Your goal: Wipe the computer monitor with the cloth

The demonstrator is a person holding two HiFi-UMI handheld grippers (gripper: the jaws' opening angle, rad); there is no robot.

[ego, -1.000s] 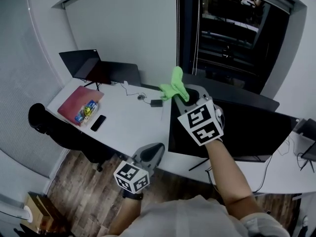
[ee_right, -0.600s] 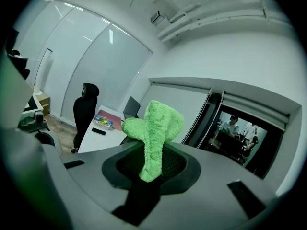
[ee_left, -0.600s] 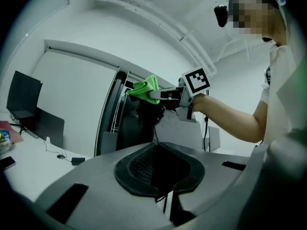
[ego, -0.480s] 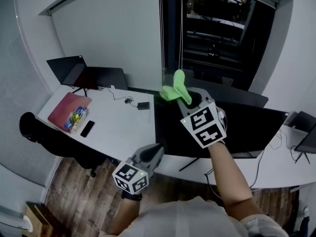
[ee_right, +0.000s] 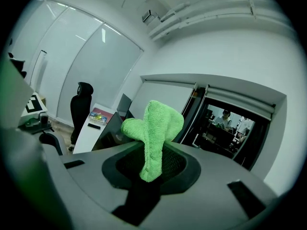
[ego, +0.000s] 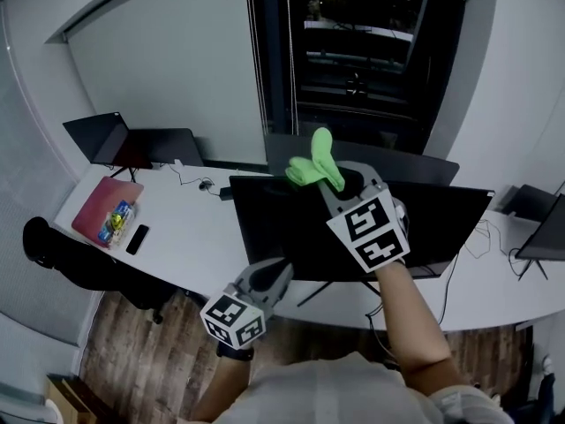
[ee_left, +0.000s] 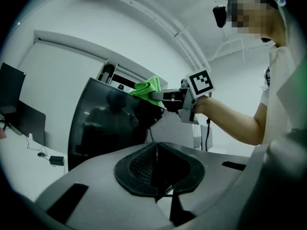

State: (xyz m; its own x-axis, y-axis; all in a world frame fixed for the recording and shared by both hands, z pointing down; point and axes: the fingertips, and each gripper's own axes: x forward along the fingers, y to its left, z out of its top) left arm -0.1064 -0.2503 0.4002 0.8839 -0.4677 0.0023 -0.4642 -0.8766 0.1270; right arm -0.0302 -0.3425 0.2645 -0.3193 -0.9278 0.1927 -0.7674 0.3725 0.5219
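A green cloth (ego: 315, 162) sticks up out of my right gripper (ego: 328, 182), which is shut on it and held up at the top edge of the wide black monitor (ego: 441, 228). In the right gripper view the cloth (ee_right: 153, 133) folds over above the closed jaws, with the monitor's (ee_right: 106, 131) edge below left. My left gripper (ego: 272, 276) hangs low in front of the desk, shut with nothing in it. The left gripper view looks up at the dark screen (ee_left: 105, 128), where the cloth (ee_left: 147, 86) is at its top corner.
A second dark monitor (ego: 380, 159) stands behind the first. On the white desk (ego: 194, 246) to the left are a laptop (ego: 95, 138), a red folder (ego: 95, 217) and a phone (ego: 137, 238). A black chair (ego: 48, 241) stands at the far left. Another laptop (ego: 543, 237) is at the right.
The head view has swung right, so the desk items slid left and the monitor now sits in the middle. The right gripper still holds the cloth up; the left gripper stayed low.
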